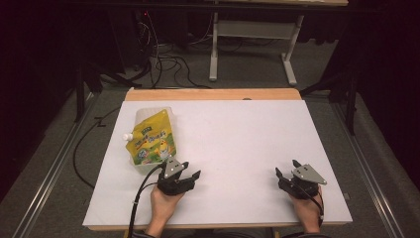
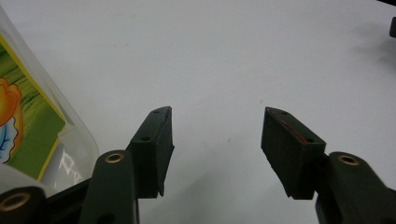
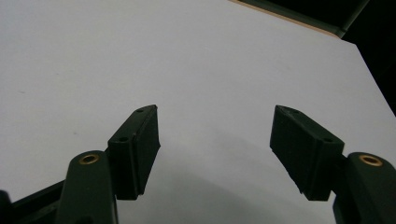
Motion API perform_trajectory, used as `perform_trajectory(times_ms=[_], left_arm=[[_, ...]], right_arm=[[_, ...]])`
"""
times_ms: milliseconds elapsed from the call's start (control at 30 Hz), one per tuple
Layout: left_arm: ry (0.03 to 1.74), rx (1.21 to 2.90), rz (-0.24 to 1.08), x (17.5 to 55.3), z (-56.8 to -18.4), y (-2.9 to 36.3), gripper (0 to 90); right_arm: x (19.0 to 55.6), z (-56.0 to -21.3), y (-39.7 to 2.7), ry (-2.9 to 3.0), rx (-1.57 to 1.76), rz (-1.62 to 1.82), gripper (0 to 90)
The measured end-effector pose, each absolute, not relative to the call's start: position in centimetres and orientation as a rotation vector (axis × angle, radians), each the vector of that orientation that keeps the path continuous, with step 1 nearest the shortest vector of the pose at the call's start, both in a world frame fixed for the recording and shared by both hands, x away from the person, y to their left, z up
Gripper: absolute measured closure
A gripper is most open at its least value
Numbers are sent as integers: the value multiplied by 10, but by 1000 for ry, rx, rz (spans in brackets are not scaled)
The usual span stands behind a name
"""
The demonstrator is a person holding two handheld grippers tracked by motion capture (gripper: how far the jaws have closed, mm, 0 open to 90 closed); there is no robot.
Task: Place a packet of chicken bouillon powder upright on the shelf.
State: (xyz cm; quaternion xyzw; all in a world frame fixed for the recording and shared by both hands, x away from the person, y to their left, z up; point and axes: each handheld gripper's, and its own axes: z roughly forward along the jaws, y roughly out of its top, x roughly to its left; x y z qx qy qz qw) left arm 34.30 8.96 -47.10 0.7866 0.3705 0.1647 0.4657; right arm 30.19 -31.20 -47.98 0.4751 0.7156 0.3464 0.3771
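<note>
Pouch (image 1: 150,140) lying flat just ahead and to the left of the left gripper (image 1: 184,174), untouched by either of the 2 claws.

Yellow and green, with its white cap (image 1: 128,136) pointing at the table's left edge, it rests on the white tabletop (image 1: 233,134); in the left gripper view its clear bottom corner (image 2: 70,140) sits just outside the left jaw, not between the jaws. That claw stands released, bare white surface in its gap. The right gripper (image 1: 289,174), well apart near the table's right edge, is also released and grasps nothing. Between the 2 grippers and on toward the far wooden edge (image 1: 213,94) the top lies bare, giving wide room to move.
</note>
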Motion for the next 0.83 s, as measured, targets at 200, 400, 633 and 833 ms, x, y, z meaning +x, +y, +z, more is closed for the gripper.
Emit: perform_trajectory(times_ms=[200, 400, 633, 833], left_arm=[[901, 1928, 385, 341, -476, 85, 432], [875, 1971, 400, 338, -482, 78, 430], [866, 1974, 429, 336, -483, 76, 421], [835, 2026, 459, 334, -483, 71, 400]], right_arm=[[302, -480, -312, 1829, 1215, 885, 332], [302, -480, -312, 1831, 1217, 882, 331], [302, -480, -312, 1830, 1215, 882, 331], [302, -480, -311, 1836, 1212, 876, 331]])
